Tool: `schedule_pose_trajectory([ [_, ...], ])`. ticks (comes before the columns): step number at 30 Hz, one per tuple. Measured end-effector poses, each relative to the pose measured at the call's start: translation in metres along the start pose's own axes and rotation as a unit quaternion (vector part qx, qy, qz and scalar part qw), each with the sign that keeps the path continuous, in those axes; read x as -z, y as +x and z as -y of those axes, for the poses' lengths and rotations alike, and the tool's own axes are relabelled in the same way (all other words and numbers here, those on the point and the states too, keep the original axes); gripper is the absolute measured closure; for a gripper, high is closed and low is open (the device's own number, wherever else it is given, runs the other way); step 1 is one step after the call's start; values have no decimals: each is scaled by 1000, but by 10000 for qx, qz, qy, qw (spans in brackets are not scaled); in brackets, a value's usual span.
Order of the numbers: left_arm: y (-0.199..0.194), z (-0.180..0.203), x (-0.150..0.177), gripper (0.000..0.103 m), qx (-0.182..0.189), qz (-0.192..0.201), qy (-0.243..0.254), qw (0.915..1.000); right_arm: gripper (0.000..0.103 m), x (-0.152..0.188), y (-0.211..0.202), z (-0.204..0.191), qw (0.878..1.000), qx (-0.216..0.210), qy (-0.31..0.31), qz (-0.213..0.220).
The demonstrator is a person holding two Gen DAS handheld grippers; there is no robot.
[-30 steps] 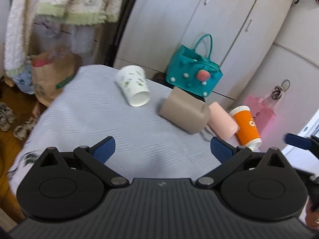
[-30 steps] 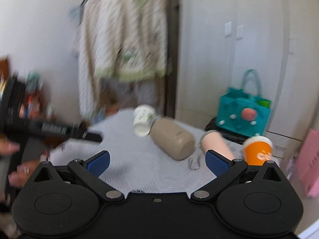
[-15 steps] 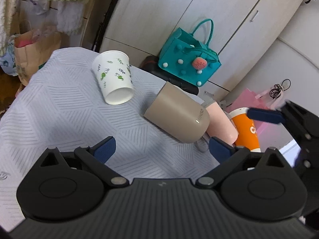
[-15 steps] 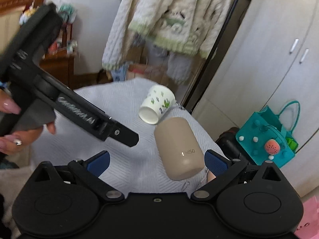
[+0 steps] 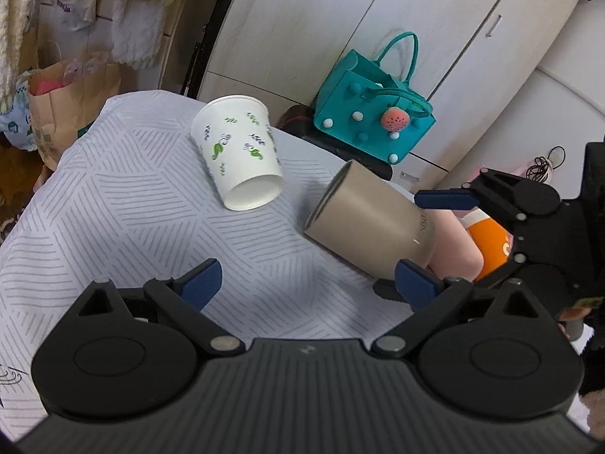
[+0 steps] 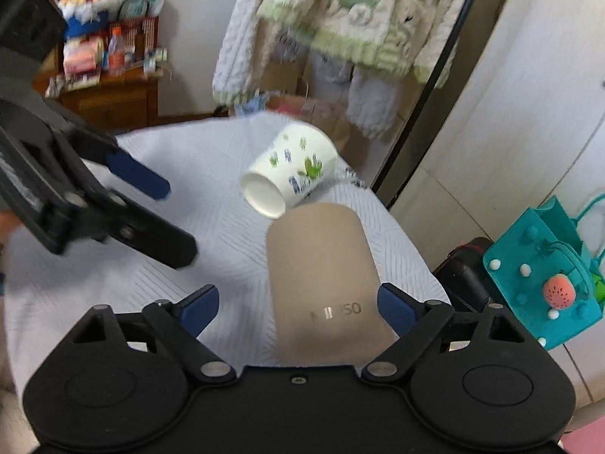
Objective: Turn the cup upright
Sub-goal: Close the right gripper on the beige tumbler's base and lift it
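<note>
A round table under a pale grey patterned cloth (image 5: pixel 124 204) stands before cream wardrobe doors, with a knitted cardigan (image 6: pixel 340 19) hanging behind it. On the cloth the beige tumbler (image 5: pixel 372 227) lies on its side, its open mouth turned toward the table's middle and its closed base toward the edge. The right gripper (image 6: pixel 298 304) has its blue-padded fingers spread wide either side of the tumbler's base end; in the right wrist view they stand just beside the wall, and contact cannot be told. The left gripper (image 5: pixel 308 282) is also spread wide, hovering over bare cloth near the tumbler's mouth and holding nothing. Just beyond the tumbler a white paper cup (image 5: pixel 242 157) printed with green leaves lies tipped over, its mouth facing the left camera. Behind the tumbler sit a pink cup (image 5: pixel 459 255) and an orange cup (image 5: pixel 487 240), both partly hidden. A teal handbag (image 5: pixel 372 121) sits beyond the table's far edge, and a brown paper bag (image 5: pixel 72 94) stands on the floor at the left
</note>
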State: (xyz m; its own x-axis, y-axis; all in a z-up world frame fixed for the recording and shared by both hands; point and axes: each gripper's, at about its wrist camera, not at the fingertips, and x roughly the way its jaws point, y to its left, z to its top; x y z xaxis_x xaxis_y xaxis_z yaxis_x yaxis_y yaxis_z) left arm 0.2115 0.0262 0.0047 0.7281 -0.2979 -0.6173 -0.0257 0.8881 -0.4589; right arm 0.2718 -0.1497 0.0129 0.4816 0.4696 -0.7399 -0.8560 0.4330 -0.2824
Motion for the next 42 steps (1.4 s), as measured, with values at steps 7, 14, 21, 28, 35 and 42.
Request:
schedule_pose_trajectory([
  [7,5,-12,0,4,32,-37,40,10000,10,3,18,7,9998,137,-154,-39],
  [14,9,-11,0,4,89,-107,112,9998,15,0,40,11,9983,166,-245,-499],
  [21,0,-14,2,4,101,-108,104,9998,20,-8,38,15,9920,399,541,-1073],
  [28,-24,-19,13,4,129,-57,79,9999,20,6,7,4,9726,138,1880,-1359],
  [35,-49,-12,21,4,440,-147,180,9988,20,17,-17,-24,9551,-121,2596,-1420],
  [42,-68,-10,28,4,597,-216,292,9976,20,27,-27,-43,9302,-469,3330,-1470],
])
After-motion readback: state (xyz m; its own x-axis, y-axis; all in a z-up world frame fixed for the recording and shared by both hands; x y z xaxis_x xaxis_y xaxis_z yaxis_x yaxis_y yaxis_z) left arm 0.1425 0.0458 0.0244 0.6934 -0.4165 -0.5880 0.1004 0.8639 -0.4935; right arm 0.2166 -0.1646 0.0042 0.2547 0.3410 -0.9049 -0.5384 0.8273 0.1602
